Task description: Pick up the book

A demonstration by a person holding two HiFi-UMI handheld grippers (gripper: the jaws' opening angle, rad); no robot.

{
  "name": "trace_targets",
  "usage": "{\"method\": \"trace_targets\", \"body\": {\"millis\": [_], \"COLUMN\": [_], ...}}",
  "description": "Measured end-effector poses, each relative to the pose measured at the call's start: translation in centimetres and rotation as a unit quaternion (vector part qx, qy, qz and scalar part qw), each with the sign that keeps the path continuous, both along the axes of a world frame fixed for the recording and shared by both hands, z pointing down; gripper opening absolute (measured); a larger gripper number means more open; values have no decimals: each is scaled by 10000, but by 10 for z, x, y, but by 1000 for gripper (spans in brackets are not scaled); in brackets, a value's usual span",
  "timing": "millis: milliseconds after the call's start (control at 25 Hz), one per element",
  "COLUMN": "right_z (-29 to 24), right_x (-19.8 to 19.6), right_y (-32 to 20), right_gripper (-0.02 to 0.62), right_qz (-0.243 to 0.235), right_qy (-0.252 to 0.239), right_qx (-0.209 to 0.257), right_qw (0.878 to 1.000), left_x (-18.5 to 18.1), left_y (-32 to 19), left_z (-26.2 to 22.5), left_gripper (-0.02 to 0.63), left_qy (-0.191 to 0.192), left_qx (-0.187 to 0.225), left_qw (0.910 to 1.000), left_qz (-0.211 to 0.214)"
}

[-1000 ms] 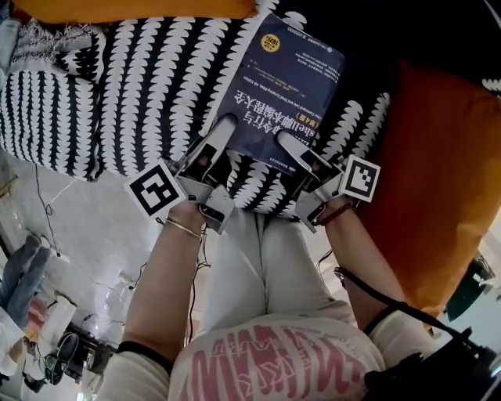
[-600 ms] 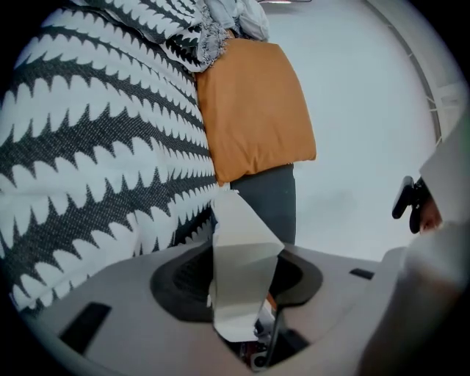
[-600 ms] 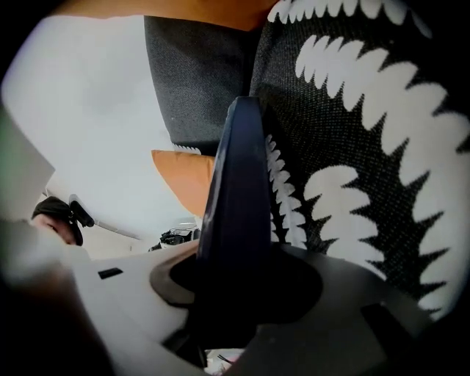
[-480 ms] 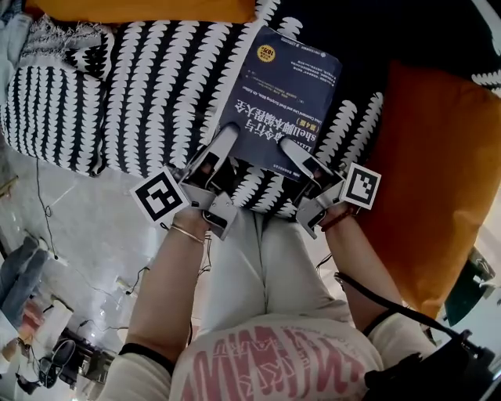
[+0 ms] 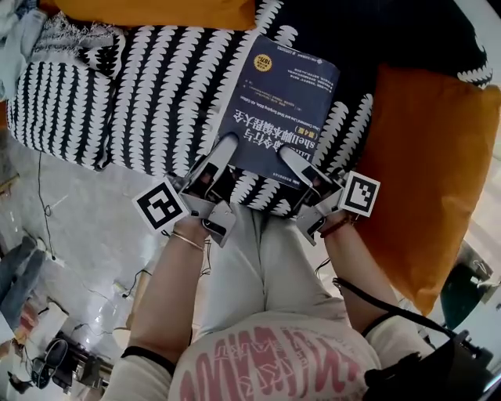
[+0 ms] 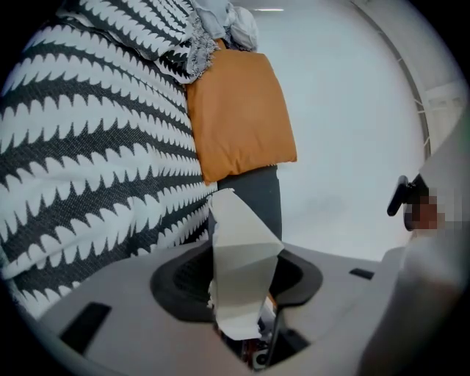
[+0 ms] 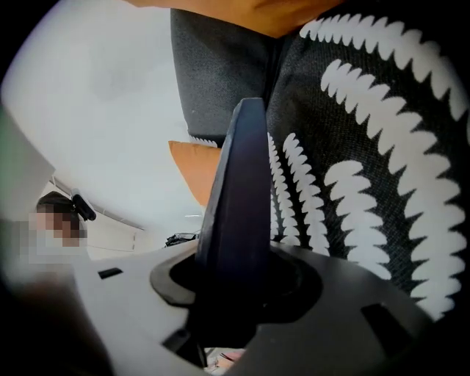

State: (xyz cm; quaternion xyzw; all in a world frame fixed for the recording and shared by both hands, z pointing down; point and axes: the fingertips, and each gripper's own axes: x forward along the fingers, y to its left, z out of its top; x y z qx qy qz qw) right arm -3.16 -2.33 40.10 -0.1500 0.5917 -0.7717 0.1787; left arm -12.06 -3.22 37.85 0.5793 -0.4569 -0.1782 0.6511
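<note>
A dark blue book (image 5: 278,106) with white and yellow print lies face up over the black-and-white patterned cover (image 5: 133,94). My left gripper (image 5: 225,147) is shut on the book's near left corner. The right gripper (image 5: 290,155) is shut on its near right corner. In the left gripper view the book's white page edge (image 6: 239,257) stands upright between the jaws. The right gripper view shows its dark cover edge (image 7: 236,213) filling the gap between the jaws. The fingertips are hidden behind the book in both gripper views.
A large orange cushion (image 5: 427,172) lies right of the book, another orange cushion (image 5: 156,11) at the top edge. The person's legs (image 5: 258,266) are just below the grippers. A pale floor with cables (image 5: 70,243) and clutter lies at the left.
Both grippers keep their hold on the book's near corners. The head view has shifted a little, so book and cushions sit slightly lower in the picture.
</note>
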Motion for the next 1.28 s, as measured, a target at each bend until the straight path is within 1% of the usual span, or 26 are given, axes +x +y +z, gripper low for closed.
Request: {"method": "trace_targets", "body": {"millis": [80, 160, 240, 280, 360, 480, 600, 760, 840, 920, 1040, 1280], "right_z": [1, 0, -2, -2, 4, 10, 11, 14, 16, 15, 16, 17], "right_x": [-1, 0, 2, 1, -3, -1, 2, -1, 1, 3, 2, 2], "right_y": [-2, 2, 10, 12, 4, 2, 6, 4, 4, 7, 6, 7], "right_gripper": [179, 179, 179, 180, 179, 181, 181, 181, 181, 181, 181, 181], "right_qz": [-23, -65, -100, -95, -38, -60, -167, -160, -158, -136, -88, -38], "right_qy": [99, 179, 212, 191, 143, 244, 418, 406, 483, 586, 602, 498], "right_qx": [-31, -191, -377, -386, -184, 27, 45, 198, 259, 221, 265, 812], "right_qw": [9999, 9996, 9990, 9990, 9997, 9997, 9990, 9989, 9984, 9979, 9978, 9954], "left_x": [-2, -2, -3, -5, -7, -5, -5, -6, -4, -3, -5, -6], "left_y": [-2, 2, 8, 9, 4, 4, 9, 6, 6, 8, 8, 9], "left_z": [3, 4, 4, 5, 9, 16, 20, 21, 24, 26, 27, 21], "left_gripper": [186, 187, 186, 187, 186, 187, 187, 187, 187, 187, 187, 187], "left_qy": [84, 150, 155, 121, 87, 146, 140, 137, 225, 345, 382, 249], "left_qx": [-12, -138, -256, -248, -89, 134, 263, 483, 567, 551, 630, 1191], "left_qw": [10000, 9998, 9995, 9996, 9999, 9998, 9994, 9985, 9979, 9976, 9969, 9921], "left_qz": [-1, -22, -43, -31, 34, 85, 154, 207, 208, 231, 262, 316]}}
